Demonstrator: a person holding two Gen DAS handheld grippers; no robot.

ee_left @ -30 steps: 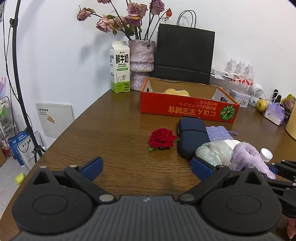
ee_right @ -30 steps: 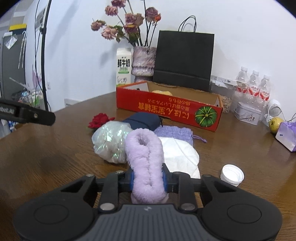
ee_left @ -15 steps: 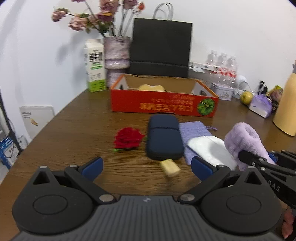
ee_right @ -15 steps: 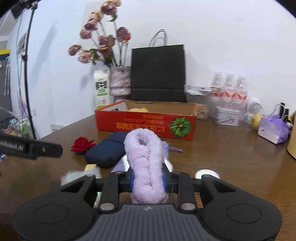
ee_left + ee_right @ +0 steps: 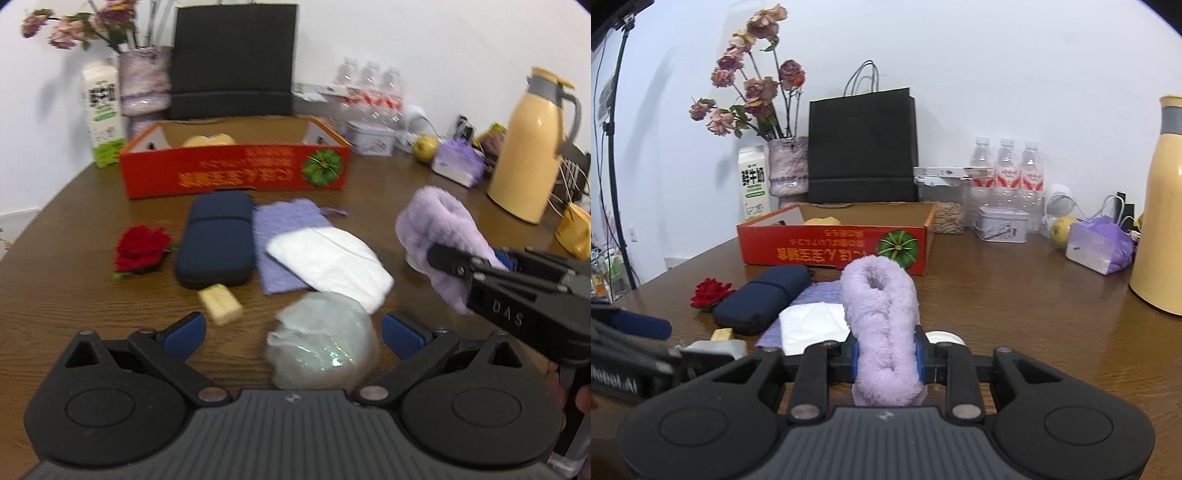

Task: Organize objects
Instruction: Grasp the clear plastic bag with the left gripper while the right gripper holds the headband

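My right gripper (image 5: 886,356) is shut on a fluffy lilac piece (image 5: 882,314), held above the table; the left wrist view shows the same piece (image 5: 436,229) at the right. My left gripper (image 5: 291,330) is open wide, low over the table. A crumpled clear plastic bag (image 5: 321,339) lies between its fingers, and I see no pad pressing on it. Beyond lie a yellow block (image 5: 221,303), a navy case (image 5: 218,240), a red rose (image 5: 140,249), a lilac knit pouch (image 5: 284,221) and a white folded cloth (image 5: 332,262). The red cardboard box (image 5: 236,173) stands behind them with a yellow thing inside.
Along the wall stand a black paper bag (image 5: 862,147), a vase of dried roses (image 5: 786,166), a milk carton (image 5: 753,182) and water bottles (image 5: 1006,173). A yellow jug (image 5: 532,155), a tin (image 5: 1001,223) and a tissue pack (image 5: 1100,243) crowd the right. A white cap (image 5: 942,338) lies by my right fingers.
The right gripper has lifted the lilac piece off the pile and moved right. The left view has swung right. The plastic bag now lies between the left fingers, and the yellow block is uncovered.
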